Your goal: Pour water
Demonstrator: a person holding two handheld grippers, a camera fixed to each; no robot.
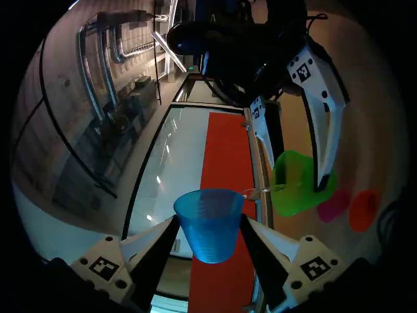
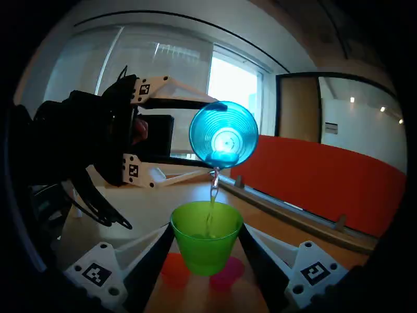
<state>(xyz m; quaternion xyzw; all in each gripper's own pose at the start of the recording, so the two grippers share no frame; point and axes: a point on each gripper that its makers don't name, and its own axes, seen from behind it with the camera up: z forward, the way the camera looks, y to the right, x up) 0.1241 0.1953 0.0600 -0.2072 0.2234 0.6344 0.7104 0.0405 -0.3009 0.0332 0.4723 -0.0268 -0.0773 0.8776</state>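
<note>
Two grippers meet above the table [image 2: 146, 208]. The left gripper [image 1: 209, 221], rolled onto its side in the right gripper view, has both fingers clamped on a blue cup [image 1: 209, 237] tipped mouth-down, and a thin stream of water [image 2: 212, 190] falls from its lip. The right gripper [image 2: 206, 232] sits level just below, fingers pressed on an upright green cup [image 2: 206, 250] catching the stream. An orange cup [image 2: 174, 268] and a pink cup [image 2: 228, 271] stand on the table beneath.
</note>
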